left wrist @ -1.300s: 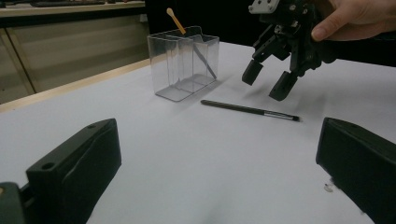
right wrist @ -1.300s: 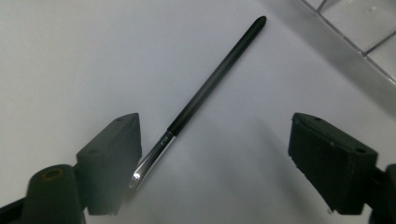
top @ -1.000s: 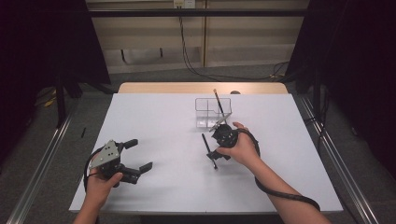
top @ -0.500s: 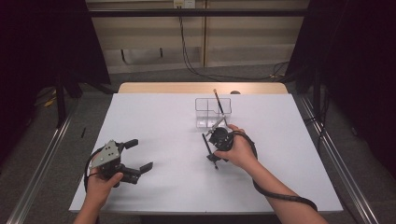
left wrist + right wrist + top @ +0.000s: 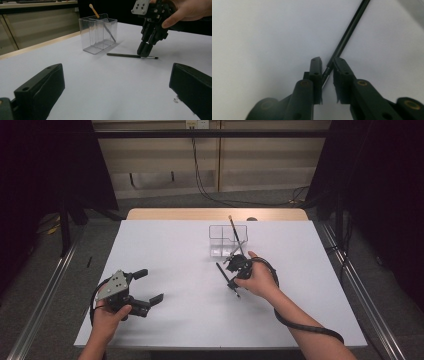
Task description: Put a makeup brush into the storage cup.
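My right gripper (image 5: 233, 270) points down at the white tabletop (image 5: 180, 245), and its two black fingers (image 5: 315, 75) stand on either side of a thin dark brush (image 5: 342, 45), close in on it near the end where a short silvery collar meets the bristle tip. In the right gripper view a narrow gap still shows between each pad and the shaft, so I cannot tell whether they already pinch it; the brush lies flat on the tabletop, its long handle running away from my fingers. From the left gripper view the same brush (image 5: 131, 55) lies just in front of the clear plastic holder (image 5: 98, 32), near it but not touching, with my right gripper (image 5: 145, 48) set down on it close to the tip end and my right hand (image 5: 186, 10) wrapped over the gripper's body. The holder stands upright toward the far side of the tabletop, split into compartments, and a second brush with a wooden handle (image 5: 93, 8) leans in it, its end sticking out over the rim. My left gripper (image 5: 145, 287) rests low near the front left of the tabletop, well apart from the brush and the holder, its fingers spread wide with nothing between them. I can read no brand, label or lettering on the holder, the brushes or the grippers.
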{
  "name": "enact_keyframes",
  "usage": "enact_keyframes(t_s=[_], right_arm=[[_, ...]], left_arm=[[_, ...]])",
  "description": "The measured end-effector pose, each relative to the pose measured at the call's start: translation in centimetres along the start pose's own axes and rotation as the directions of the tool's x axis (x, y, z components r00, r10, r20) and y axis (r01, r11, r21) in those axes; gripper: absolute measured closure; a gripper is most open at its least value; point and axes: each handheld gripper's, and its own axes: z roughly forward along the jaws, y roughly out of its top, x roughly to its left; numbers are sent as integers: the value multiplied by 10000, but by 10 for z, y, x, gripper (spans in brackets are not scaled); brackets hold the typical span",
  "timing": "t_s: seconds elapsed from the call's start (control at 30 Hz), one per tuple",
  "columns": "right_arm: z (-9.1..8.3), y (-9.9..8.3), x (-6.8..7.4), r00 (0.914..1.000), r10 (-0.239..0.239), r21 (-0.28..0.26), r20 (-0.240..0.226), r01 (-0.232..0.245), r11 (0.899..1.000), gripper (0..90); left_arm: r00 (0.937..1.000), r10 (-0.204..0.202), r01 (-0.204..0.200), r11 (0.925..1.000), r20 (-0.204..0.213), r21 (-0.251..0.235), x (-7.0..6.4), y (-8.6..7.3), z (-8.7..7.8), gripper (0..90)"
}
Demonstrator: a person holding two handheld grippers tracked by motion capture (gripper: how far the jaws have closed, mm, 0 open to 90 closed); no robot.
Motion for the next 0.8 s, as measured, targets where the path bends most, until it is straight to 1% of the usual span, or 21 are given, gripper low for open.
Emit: enact_keyframes(t_s=[0.03, 0.07, 0.1, 0.13, 0.17, 0.2, 0.23, 0.27, 0.33, 0.37, 0.43, 0.47, 0.5, 0.53, 0.57, 0.6, 0.63, 0.67, 0.7, 0.8], right_arm=[[-3, 1, -1, 9998, 18, 110, -201, -16, 9999, 900], [-4, 1, -2, 9994, -305, 594, 158, 295, 9978, 900], [-1, 0, -2, 9965, -649, 957, 531, 596, 9936, 900], [2, -1, -3, 9959, -735, 1054, 523, 676, 9921, 887], [1, -3, -3, 9978, -413, 920, 516, 364, 9951, 865], [0, -4, -4, 9987, -194, 795, 465, 157, 9967, 775], [0, -4, -3, 9992, 197, 654, 348, -219, 9976, 719], [0, -4, -2, 9986, 418, 559, 336, -437, 9975, 696], [-1, -2, -1, 9974, 556, 248, 464, -568, 9981, 644], [-2, -1, 0, 9966, 743, 27, 350, -745, 9972, 640], [-3, 3, 1, 9959, 856, -276, 301, -847, 9960, 611], [-3, 5, 3, 9953, 928, -348, 273, -918, 9952, 618], [-2, 7, 4, 9952, 960, -340, 176, -953, 9949, 610], [-1, 8, 5, 9954, 938, -315, 177, -932, 9951, 608], [1, 9, 7, 9955, 910, -247, 247, -904, 9956, 606], [4, 10, 7, 9967, 772, -177, 240, -768, 9969, 604], [7, 10, 9, 9962, 850, -69, 194, -849, 9964, 604], [10, 10, 9, 9965, 815, -22, 158, -815, 9967, 592], [10, 10, 10, 9963, 835, -46, 204, -834, 9965, 625], [10, 9, 10, 9970, 518, -14, 573, -518, 9987, 740]], left_arm=[[10000, 2, -2, 10000, 3, -3, 0, 0, 0, 0], [10000, -24, 24, 10000, 21, -2, 0, 0, 0, 0], [10000, -16, 16, 10000, 24, 9, 0, 0, 0, 0], [10000, -23, 23, 10000, 27, 10, 0, 0, 0, 0], [10000, -13, 13, 10000, 34, 8, 0, 0, 0, 0], [10000, -13, 13, 10000, 37, 8, -1, 0, 0, 0], [10000, -23, 23, 10000, 40, 23, 0, 0, 1, 0], [10000, 30, -30, 10000, 45, 92, 0, 0, 1, 0], [10000, 7, -7, 10000, 52, 74, 0, 0, 2, 0], [10000, 17, -18, 10000, 68, 90, -1, 0, 2, 0], [10000, 41, -42, 9999, 69, 98, -1, 0, 2, 2], [10000, 38, -39, 10000, 52, 87, 0, 0, 1, 2], [10000, 53, -53, 9999, 49, 105, 0, 0, 1, 2], [10000, 49, -49, 9999, 65, 111, 0, 0, 1, 2], [10000, 42, -42, 9999, 66, 100, 0, 0, 1, 2], [10000, 49, -50, 9999, 53, 106, 0, 0, 1, 2], [10000, 56, -56, 9999, 48, 110, 0, 0, 1, 2], [10000, 50, -51, 9999, 69, 87, 0, 0, 0, 2], [10000, 42, -42, 10000, 62, 81, 0, 0, 0, 2], [10000, 38, -38, 9999, 23, 104, 1, -1, 0, 2]])
